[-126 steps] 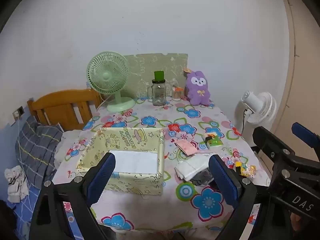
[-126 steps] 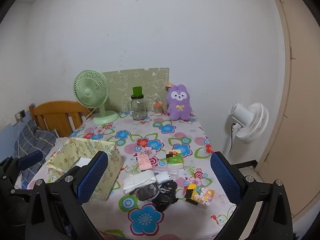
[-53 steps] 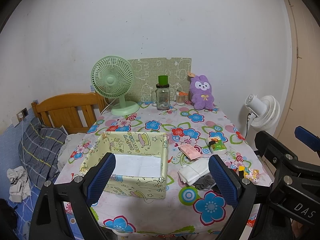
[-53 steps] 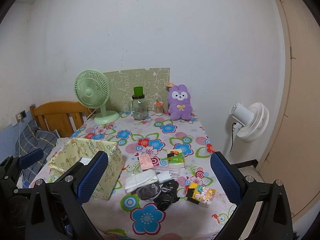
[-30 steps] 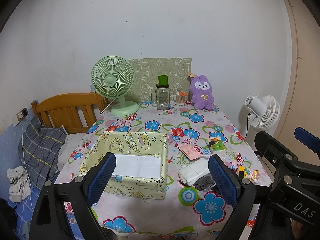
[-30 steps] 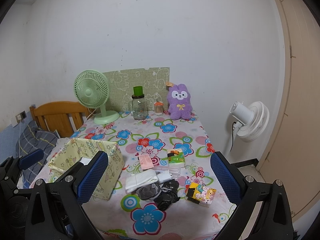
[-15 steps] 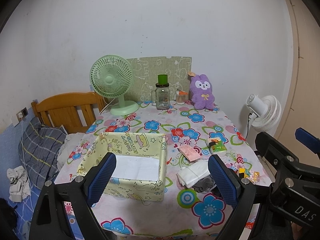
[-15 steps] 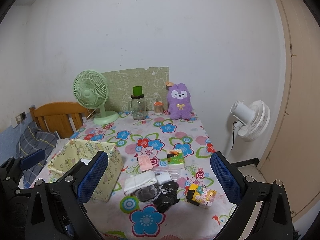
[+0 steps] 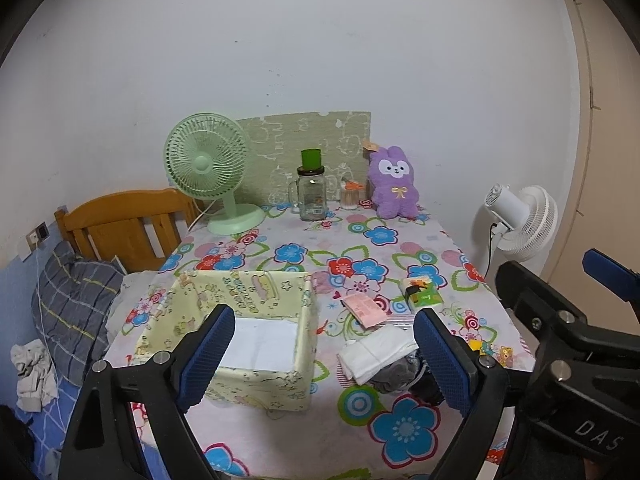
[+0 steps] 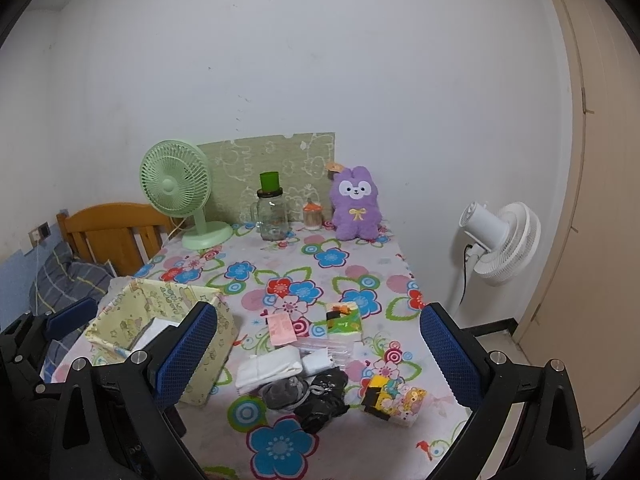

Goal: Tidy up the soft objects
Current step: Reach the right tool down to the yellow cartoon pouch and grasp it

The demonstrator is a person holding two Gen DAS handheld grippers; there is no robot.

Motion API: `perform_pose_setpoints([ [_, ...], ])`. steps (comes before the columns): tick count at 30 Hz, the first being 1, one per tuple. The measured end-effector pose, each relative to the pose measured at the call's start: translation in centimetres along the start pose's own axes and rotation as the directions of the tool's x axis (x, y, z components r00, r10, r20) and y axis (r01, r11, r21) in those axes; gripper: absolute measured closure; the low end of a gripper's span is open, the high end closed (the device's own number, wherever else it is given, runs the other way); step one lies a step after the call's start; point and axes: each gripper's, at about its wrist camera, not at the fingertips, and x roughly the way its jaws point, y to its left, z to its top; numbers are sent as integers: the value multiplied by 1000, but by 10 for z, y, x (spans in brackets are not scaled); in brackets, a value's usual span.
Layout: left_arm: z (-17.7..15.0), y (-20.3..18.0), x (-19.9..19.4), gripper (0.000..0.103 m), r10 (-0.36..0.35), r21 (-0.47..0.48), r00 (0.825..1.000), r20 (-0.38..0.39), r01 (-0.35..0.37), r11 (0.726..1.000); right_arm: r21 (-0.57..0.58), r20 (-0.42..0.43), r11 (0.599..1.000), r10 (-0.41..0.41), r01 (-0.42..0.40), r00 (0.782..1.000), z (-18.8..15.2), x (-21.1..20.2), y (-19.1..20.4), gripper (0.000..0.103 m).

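Observation:
A yellow fabric box (image 9: 240, 312) (image 10: 160, 320) stands open at the table's near left with a white sheet on its bottom. Right of it lies a pile of soft things: a folded white cloth (image 9: 376, 354) (image 10: 268, 366), a grey sock (image 10: 284, 392) and a black sock (image 10: 322, 398). A pink packet (image 10: 280, 330), a green packet (image 10: 344, 322) and a yellow cartoon packet (image 10: 394, 398) lie around them. My left gripper (image 9: 320, 354) is open and empty, held before the table's near edge. My right gripper (image 10: 318, 358) is open and empty, above the pile's near side.
At the table's back stand a green desk fan (image 9: 208, 172), a glass jar with a green cup on it (image 9: 311, 190), a small orange-capped jar (image 9: 351, 194) and a purple plush rabbit (image 9: 394, 188). A wooden bed headboard (image 9: 124, 224) is left, a white floor fan (image 9: 520, 220) right.
Both views have drifted slightly back and up from the table over the last seconds. Nothing on the table has moved, and both grippers stay open.

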Motion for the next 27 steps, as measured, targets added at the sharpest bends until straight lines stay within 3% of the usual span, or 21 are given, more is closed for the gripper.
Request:
perform_pose_setpoints([
  [15, -4, -37, 40, 15, -47, -13, 995, -83, 46, 999, 1, -42, 1000, 3, -2, 999, -5, 36, -32, 3],
  [27, -20, -58, 85, 19, -64, -16, 981, -181, 63, 998, 31, -133, 999, 31, -27, 991, -27, 83, -52, 3],
])
